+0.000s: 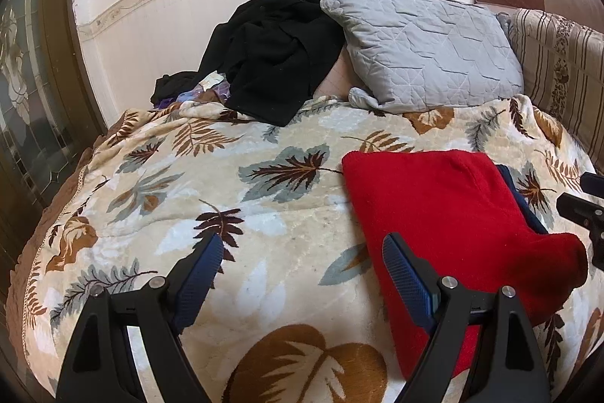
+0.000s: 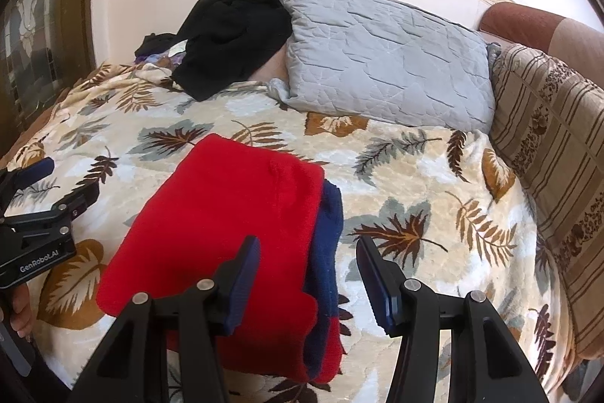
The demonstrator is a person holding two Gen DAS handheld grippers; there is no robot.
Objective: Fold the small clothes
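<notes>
A red garment (image 1: 449, 214) with a navy-blue part (image 2: 328, 233) lies folded flat on the leaf-patterned blanket (image 1: 234, 184); it also shows in the right wrist view (image 2: 226, 214). My left gripper (image 1: 302, 248) is open and empty, held above the blanket just left of the garment's left edge. My right gripper (image 2: 307, 252) is open and empty, hovering over the garment's near right edge, above the blue strip. Each gripper shows at the edge of the other's view: the right one (image 1: 583, 210), the left one (image 2: 37, 210).
A pile of black clothes (image 1: 271, 55) lies at the back against the wall. A grey quilted pillow (image 1: 426, 51) and a striped cushion (image 1: 562, 70) sit at the back right. A dark glazed door (image 1: 26, 93) stands at the left.
</notes>
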